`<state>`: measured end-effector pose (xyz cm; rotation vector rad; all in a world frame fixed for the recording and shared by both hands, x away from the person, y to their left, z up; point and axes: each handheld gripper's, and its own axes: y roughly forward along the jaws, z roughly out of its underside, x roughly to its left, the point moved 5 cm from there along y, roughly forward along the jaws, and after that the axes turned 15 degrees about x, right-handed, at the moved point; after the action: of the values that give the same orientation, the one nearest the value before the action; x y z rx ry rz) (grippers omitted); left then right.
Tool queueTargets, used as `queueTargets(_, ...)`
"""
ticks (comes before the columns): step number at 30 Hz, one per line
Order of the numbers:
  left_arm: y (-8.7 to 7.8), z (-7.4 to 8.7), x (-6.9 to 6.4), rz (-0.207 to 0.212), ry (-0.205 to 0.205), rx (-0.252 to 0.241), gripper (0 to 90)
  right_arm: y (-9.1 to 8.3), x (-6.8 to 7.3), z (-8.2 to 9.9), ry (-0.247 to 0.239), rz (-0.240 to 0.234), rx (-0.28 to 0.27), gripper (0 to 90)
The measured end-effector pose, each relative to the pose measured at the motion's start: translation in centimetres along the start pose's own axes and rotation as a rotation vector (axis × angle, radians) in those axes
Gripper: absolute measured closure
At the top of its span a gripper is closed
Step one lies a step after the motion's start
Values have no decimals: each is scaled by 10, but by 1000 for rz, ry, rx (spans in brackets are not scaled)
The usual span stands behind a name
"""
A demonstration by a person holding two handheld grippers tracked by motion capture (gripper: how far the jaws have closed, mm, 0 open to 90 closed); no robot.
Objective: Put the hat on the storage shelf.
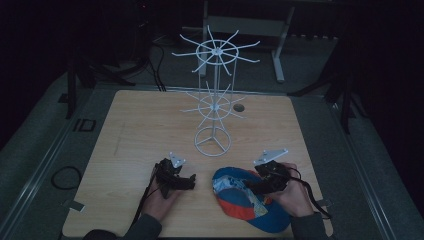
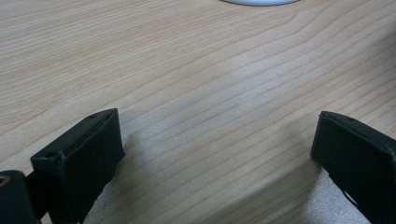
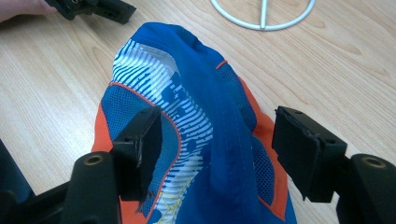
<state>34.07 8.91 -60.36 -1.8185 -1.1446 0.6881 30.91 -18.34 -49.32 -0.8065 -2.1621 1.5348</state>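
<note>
Nearest the person, at the table's front edge on the R side, lies a blue/orange cap (image 1: 250, 202), crumpled, w/ white stripe print and mesh panels. The right gripper (image 1: 252, 186) sits over it, held in the person's right hand (image 1: 292, 195); in the right gripper view its jaws stand wide apart, one either side of a raised blue fold of the cap (image 3: 205, 140), not pinching it, though I can't tell if the L jaw's pad touches the fabric.

Just beside the cap, to the L, the left gripper (image 1: 189, 181) rests low on the wooden table (image 1: 130, 135), held by the left hand (image 1: 162, 197). Its jaws are wide too, w/ bare wood between them in the left gripper view; nothing held.

Further back, approx mid-table, stands a white wire rack (image 1: 214, 95): ring base, thin post, two tiers of spoke arms. Its base ring (image 3: 263, 14) is near the cap's far end but apart.

Beyond the table it's dark; cables and stand legs on the floor.
</note>
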Motion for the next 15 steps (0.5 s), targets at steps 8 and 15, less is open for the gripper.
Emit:
queueTargets(8,0,0,0,0,0,0,27,7,-1,-5,-23,2,26,331)
queueTargets(15,0,0,0,0,0,0,27,15,-3,-11,-41,-4,50,331)
